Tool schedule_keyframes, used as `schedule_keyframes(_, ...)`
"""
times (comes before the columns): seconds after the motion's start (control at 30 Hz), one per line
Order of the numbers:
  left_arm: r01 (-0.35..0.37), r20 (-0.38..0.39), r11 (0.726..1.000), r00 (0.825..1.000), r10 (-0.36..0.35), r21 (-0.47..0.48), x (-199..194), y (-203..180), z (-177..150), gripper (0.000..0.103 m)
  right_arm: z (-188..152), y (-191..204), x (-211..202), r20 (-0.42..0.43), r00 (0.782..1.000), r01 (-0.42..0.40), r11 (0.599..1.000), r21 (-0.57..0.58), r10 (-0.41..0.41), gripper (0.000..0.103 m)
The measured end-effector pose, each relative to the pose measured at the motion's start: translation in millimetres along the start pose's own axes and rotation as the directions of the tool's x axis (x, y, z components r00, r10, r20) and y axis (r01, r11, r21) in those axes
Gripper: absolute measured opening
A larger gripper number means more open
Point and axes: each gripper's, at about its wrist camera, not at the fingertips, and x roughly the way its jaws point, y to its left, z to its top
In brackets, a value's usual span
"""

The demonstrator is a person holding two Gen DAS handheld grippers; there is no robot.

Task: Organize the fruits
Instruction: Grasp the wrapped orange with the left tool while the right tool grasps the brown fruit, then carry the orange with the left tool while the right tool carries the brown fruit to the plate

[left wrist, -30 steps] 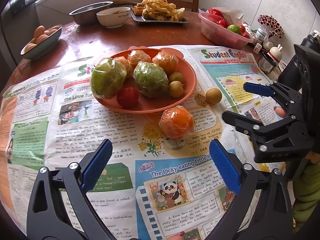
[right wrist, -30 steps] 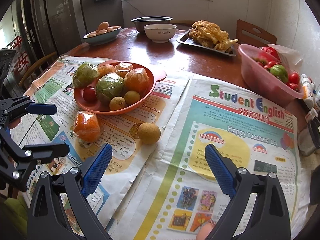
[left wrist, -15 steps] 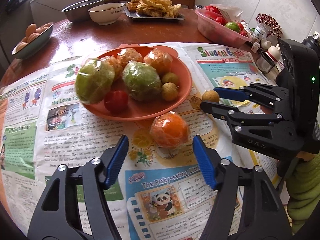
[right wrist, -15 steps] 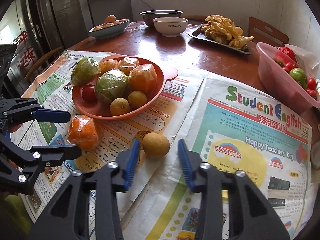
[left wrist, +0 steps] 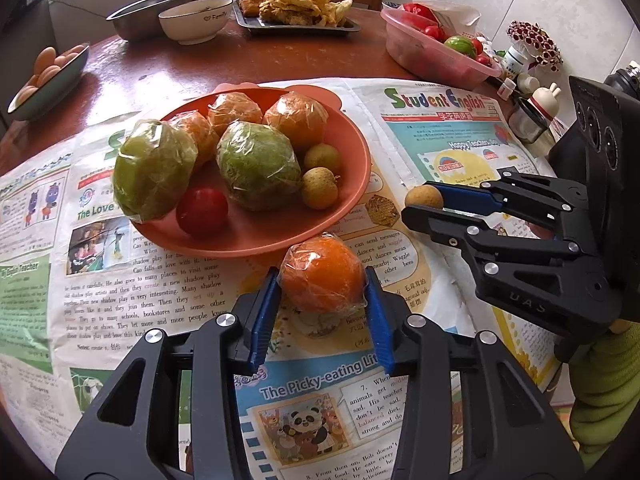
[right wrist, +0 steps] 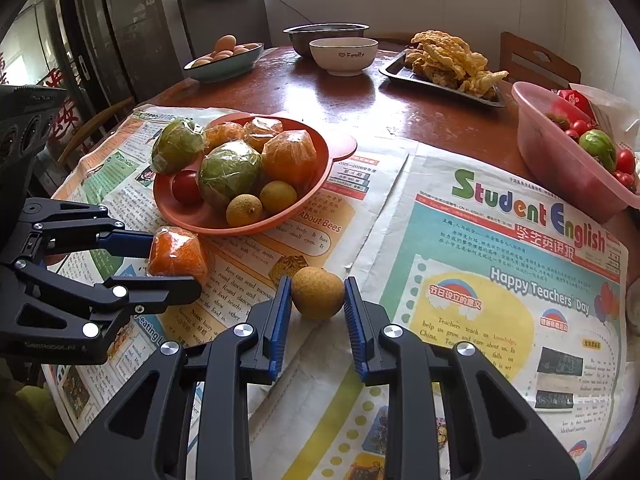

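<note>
On the newspaper just off the orange plate's (left wrist: pixel 352 200) near rim: wrapped orange (left wrist: pixel 322 278), left gripper (left wrist: pixel 320 316) closing around it; longan (right wrist: pixel 317 292), right gripper (right wrist: pixel 314 320) clamping it. Advice: squeeze gently, lifting clear of rim.

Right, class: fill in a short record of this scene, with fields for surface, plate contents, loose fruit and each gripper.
surface: newspaper spread on a wooden table
plate: wrapped oranges, two wrapped green fruits, a tomato, two longans
loose fruit: wrapped orange and longan, both on the newspaper beside the plate
left gripper: jaws closing, pads at the wrapped orange's sides
right gripper: shut on the longan
</note>
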Motion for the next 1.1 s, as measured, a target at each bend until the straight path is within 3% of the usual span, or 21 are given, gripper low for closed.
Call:
schedule_keyframes(0.47, 0.004, 0.04, 1.0, 0.999, -0.003, -0.005, -31.3, 3.0, -3.1, 0.032, 2.1, 9.3, -21.2, 0.043, 0.999, -0.008, 1.0, -0.008, 0.008, 0.026)
schedule_keyframes(0.73, -0.014, 0.077, 1.0, 0.997, 0.015, -0.016, -49.6, 12.1, 5.7, 0.032, 17.7, 16.7, -32.6, 0.079, 0.997, -0.014, 1.0, -0.022, 0.015, 0.026)
schedule_keyframes(1.1, -0.021, 0.077, 1.0, 0.997, 0.023, -0.023, -45.6, 25.1, 19.8, 0.032, 46.5, 18.8, -35.1, 0.106, 0.994, -0.015, 0.999, -0.032, 0.018, 0.026)
